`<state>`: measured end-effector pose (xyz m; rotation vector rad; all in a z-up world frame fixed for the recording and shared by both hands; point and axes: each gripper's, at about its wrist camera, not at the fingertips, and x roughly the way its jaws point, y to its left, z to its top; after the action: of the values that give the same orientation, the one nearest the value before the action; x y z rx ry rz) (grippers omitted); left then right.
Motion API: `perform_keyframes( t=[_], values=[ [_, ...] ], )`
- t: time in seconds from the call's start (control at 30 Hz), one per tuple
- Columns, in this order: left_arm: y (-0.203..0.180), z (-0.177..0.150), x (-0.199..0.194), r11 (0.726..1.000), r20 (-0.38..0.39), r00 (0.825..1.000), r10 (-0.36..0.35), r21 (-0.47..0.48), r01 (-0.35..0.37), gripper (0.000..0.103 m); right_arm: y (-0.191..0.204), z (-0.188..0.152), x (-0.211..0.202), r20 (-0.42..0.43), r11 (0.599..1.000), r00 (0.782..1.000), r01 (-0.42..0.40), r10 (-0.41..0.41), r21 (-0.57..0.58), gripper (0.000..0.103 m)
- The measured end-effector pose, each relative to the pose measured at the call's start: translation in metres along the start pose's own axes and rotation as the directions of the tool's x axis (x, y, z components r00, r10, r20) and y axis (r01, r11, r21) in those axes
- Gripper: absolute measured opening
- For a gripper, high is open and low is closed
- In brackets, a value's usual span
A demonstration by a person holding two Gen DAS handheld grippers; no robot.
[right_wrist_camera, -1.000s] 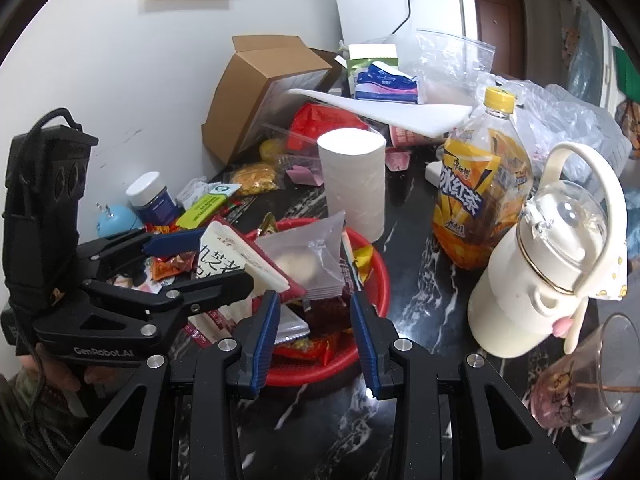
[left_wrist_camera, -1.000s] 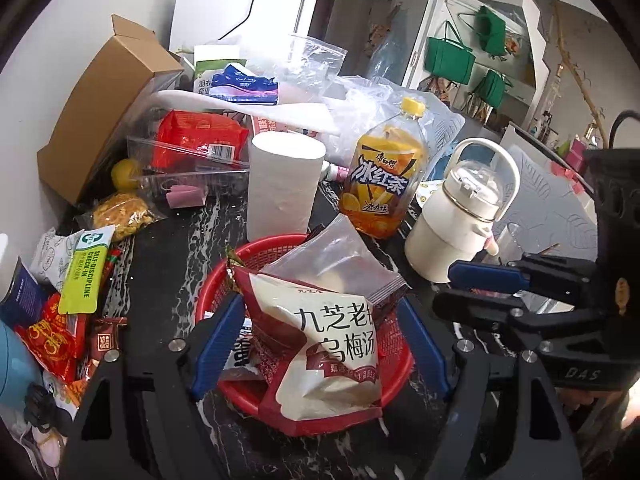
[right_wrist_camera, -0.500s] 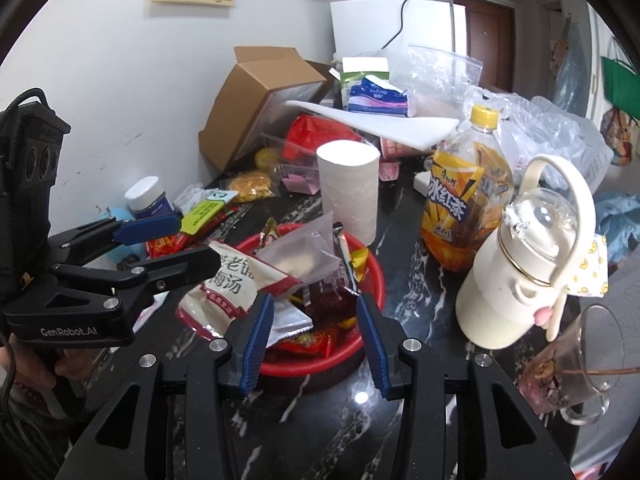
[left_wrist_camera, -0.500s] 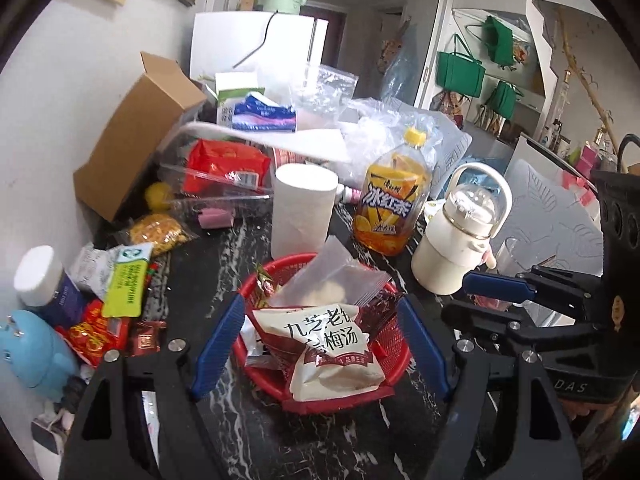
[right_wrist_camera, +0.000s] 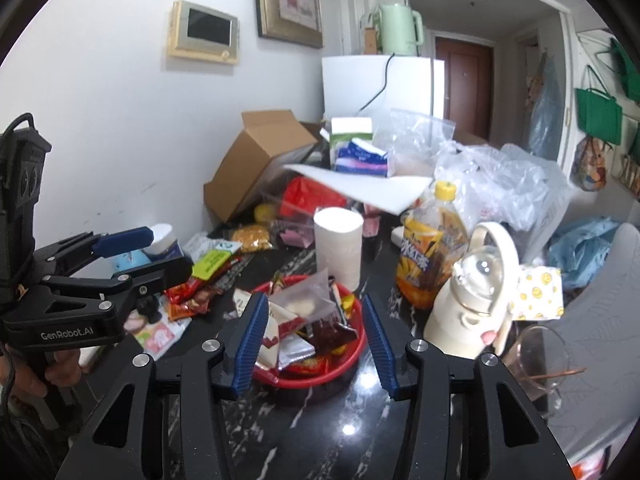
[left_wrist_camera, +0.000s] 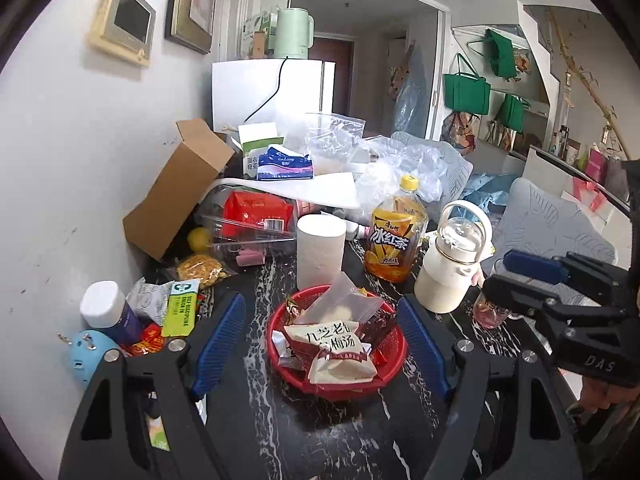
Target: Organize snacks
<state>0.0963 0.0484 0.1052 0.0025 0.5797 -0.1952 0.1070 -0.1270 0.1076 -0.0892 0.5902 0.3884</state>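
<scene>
A red basket (left_wrist_camera: pixel 336 390) on the black marble table holds several snack packets, with a white plum-soup packet (left_wrist_camera: pixel 332 340) and a clear packet (left_wrist_camera: pixel 340 308) on top. My left gripper (left_wrist_camera: pixel 320 302) hangs open above and in front of the basket, nothing between its blue pads. The right gripper (right_wrist_camera: pixel 313 300) also hovers over the basket (right_wrist_camera: pixel 320 380); its jaws are opening and nothing is between them. Each gripper shows in the other's view: the right gripper (left_wrist_camera: pixel 502 272) at the right edge, the left gripper (right_wrist_camera: pixel 168 252) at the left.
Behind the basket stand a white paper roll (left_wrist_camera: pixel 320 252), an iced-tea bottle (left_wrist_camera: pixel 394 240) and a cream kettle (left_wrist_camera: pixel 452 276). A glass cup (right_wrist_camera: pixel 536 360) sits at the right. Loose snacks (left_wrist_camera: pixel 180 308), a white-capped jar (left_wrist_camera: pixel 104 312) and a tipped cardboard box (left_wrist_camera: pixel 176 192) crowd the left.
Both grippers have risen and drawn back from the basket, which now looks smaller and lower in both views. The right jaws have widened. The left jaws kept their spread.
</scene>
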Motion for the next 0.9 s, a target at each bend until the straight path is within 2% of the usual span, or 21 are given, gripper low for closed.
perform_keyframes(
  t=[0.13, 0.33, 0.47, 0.9],
  values=[
    [-0.004, -0.005, -0.017, 1.0, 0.004, 1.0, 0.002, 0.001, -0.002, 0.078, 0.008, -0.003, -0.026, 0.053, 1.0, 0.998, 0.017, -0.017, -0.014, 0.064],
    [-0.012, -0.016, -0.034, 0.999, 0.021, 0.999, 0.024, 0.029, -0.025, 0.078, 0.018, -0.017, -0.053, 0.083, 0.998, 0.995, 0.054, -0.053, -0.009, 0.076],
    [-0.016, -0.029, -0.04, 0.999, 0.017, 0.999, 0.04, 0.029, -0.041, 0.078, 0.02, -0.028, -0.06, 0.077, 0.996, 0.993, 0.093, -0.093, 0.002, 0.078],
    [-0.015, -0.073, -0.044, 0.998, -0.024, 0.999, 0.046, -0.035, -0.047, 0.078, 0.019, -0.076, -0.055, -0.011, 0.994, 0.995, 0.099, -0.099, 0.05, 0.078]
  ],
)
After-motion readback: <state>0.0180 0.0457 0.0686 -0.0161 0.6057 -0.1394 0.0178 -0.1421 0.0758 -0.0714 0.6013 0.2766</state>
